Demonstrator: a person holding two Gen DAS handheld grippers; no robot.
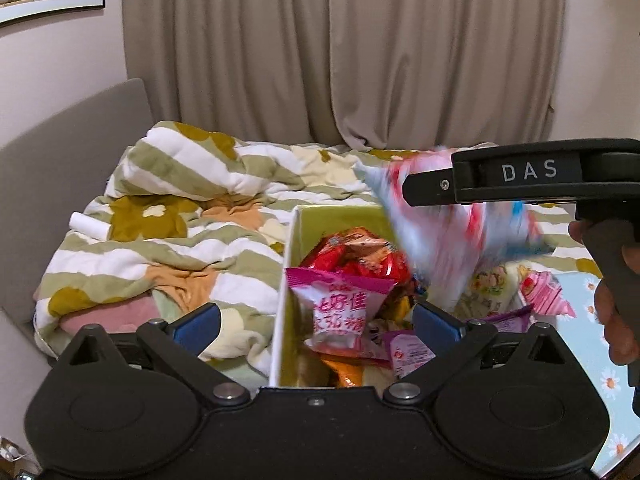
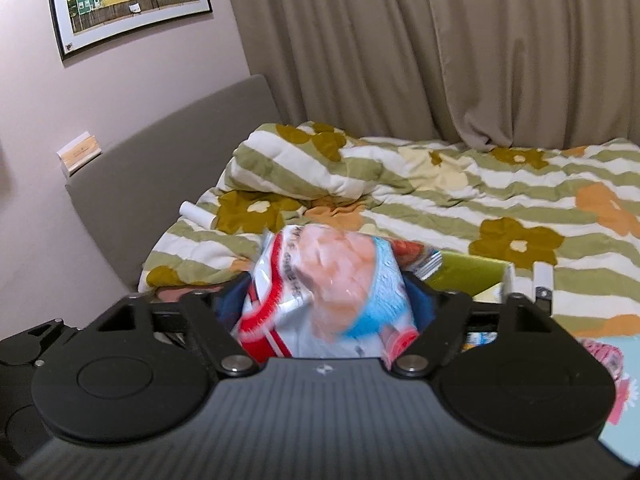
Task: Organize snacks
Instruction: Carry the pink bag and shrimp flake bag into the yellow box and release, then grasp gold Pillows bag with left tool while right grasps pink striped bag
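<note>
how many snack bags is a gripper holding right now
1: the blurred white, red and blue snack bag in the right hand-held gripper, above the box. The left hand-held gripper is empty.

Box (image 1: 332, 216): lime-green inner walls, white rim. Inside the box: a magenta-and-white packet (image 1: 340, 304) with red characters and a red-orange wrapper (image 1: 352, 250) behind it. Above the box: a blurred bag (image 2: 320, 292), white with red, pale blue and salmon. Behind the box: a blanket (image 1: 168, 216) striped olive and white with mustard and orange flowers. Curtain (image 1: 340, 48): taupe. Tools: black with blue pads (image 1: 198, 326).

Left tool (image 1: 316, 320) gapes wide; right tool (image 2: 326, 300) clamps a packet
</note>
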